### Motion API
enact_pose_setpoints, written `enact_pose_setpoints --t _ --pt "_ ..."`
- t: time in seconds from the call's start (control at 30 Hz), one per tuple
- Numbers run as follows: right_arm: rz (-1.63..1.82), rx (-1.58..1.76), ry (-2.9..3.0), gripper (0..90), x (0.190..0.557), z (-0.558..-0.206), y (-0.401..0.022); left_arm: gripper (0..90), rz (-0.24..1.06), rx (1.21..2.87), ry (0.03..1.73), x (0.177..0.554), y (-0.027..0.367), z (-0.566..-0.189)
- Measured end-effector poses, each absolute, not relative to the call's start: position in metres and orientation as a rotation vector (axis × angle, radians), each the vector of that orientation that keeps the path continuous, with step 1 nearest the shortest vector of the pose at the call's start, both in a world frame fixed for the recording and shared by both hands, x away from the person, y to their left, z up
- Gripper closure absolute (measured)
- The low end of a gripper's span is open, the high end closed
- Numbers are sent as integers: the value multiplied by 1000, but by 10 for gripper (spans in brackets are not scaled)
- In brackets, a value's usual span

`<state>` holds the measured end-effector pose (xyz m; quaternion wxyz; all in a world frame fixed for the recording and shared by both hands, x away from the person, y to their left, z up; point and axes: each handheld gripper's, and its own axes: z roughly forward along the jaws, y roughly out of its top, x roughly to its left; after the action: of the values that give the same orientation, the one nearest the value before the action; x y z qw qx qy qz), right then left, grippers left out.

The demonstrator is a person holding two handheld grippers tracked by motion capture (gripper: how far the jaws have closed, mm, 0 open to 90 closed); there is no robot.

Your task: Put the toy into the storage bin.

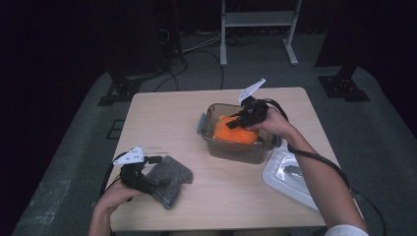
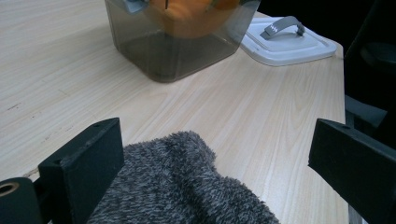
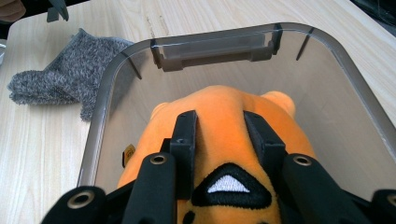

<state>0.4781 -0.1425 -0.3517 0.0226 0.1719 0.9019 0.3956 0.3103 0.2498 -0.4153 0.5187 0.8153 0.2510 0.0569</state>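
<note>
My wooden table [image 1: 162, 118] stands on grey carpet in a dark room. My right gripper [image 1: 239, 119] pinches the orange plush [image 3: 224, 109] inside the clear container [image 1: 236, 150]; my left gripper [image 1: 155, 173] gapes over the grey cloth [image 1: 172, 179]. The plush's underside is hidden.

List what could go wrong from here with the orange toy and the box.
1. The right tongs pinch only a fold of the orange plush toy; it could slip free if lifted.
2. The toy fills much of the clear box, so pulling might drag or tip it.
3. The lid lies near the table's edge and could be knocked off.
</note>
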Motion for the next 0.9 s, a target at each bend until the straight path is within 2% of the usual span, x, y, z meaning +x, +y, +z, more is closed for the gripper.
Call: enact_pose_setpoints --t 0.27,0.73,0.9 --pt "1202 534 2813 663 481 -356 -137 24 138 1955 602 310 251 -415" --pt "1142 542 2856 539 481 -356 -134 24 136 1959 596 310 250 -415" --pt "1110 528 2870 527 480 -358 -134 24 135 1961 596 310 249 -415"
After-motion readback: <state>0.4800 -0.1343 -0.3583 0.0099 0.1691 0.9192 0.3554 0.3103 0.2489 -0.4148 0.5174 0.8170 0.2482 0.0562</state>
